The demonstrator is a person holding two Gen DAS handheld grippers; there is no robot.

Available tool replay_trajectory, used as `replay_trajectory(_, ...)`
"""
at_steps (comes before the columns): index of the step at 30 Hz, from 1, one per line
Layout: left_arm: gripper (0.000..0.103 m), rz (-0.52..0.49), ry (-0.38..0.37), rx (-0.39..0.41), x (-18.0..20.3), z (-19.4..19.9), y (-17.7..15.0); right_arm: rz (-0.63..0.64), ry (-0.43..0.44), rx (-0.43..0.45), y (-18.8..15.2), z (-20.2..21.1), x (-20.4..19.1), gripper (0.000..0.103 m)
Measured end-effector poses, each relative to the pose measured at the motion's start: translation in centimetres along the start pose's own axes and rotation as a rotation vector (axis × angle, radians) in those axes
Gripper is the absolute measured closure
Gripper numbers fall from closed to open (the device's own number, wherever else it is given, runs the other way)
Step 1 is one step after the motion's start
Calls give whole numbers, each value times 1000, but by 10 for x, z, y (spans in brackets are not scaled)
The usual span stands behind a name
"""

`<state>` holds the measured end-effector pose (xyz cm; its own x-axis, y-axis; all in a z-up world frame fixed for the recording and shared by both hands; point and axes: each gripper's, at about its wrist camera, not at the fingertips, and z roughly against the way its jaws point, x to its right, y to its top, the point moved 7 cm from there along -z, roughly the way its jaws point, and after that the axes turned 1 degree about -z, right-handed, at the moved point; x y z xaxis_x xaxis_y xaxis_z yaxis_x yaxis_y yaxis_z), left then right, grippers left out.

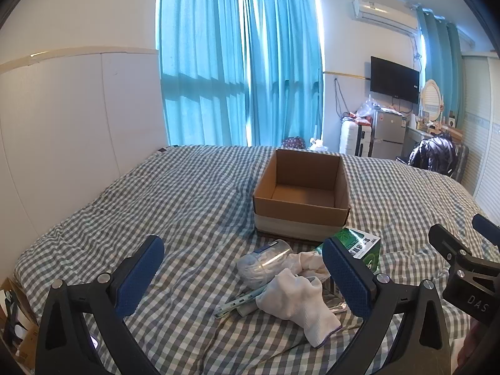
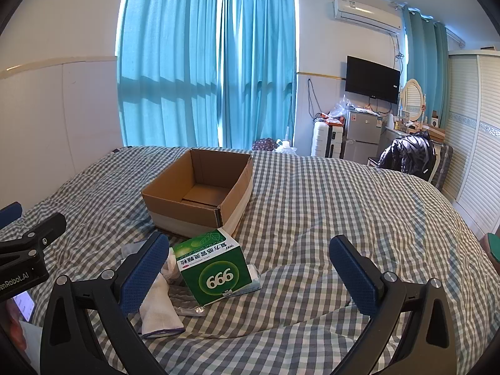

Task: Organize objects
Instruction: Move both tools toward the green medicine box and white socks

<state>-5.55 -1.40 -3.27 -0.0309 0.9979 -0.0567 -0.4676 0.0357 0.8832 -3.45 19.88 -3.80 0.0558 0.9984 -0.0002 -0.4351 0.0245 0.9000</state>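
An open, empty cardboard box [image 1: 301, 193] stands on the checked bed; it also shows in the right wrist view [image 2: 200, 190]. In front of it lies a pile: a green "999" medicine box [image 2: 215, 268] [image 1: 362, 247], a white sock [image 1: 297, 300] [image 2: 159, 309], a clear plastic jar [image 1: 265, 259] on its side, and a pale flat stick-like item [image 1: 237, 303]. My left gripper [image 1: 247, 278] is open, its jaws either side of the pile, above it. My right gripper [image 2: 250, 275] is open, with the green box just inside its left finger [image 2: 143, 272].
The checked bedspread [image 2: 328, 212] stretches to the right and far side. A white wall panel [image 1: 78, 118] borders the bed on the left. Blue curtains [image 1: 237, 72], a TV [image 2: 372, 78], a small fridge [image 2: 362, 134] and a wardrobe [image 2: 472, 143] stand beyond the bed.
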Motion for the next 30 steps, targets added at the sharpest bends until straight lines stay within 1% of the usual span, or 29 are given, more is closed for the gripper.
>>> replay_trajectory(18,0,4,-7,-9,1,0,-1,14,6,-4,1,3,0,0)
replay_trajectory(30,0,-14,2,-63,9,-17,-19,21,-12,-26,-5,-7,6,0)
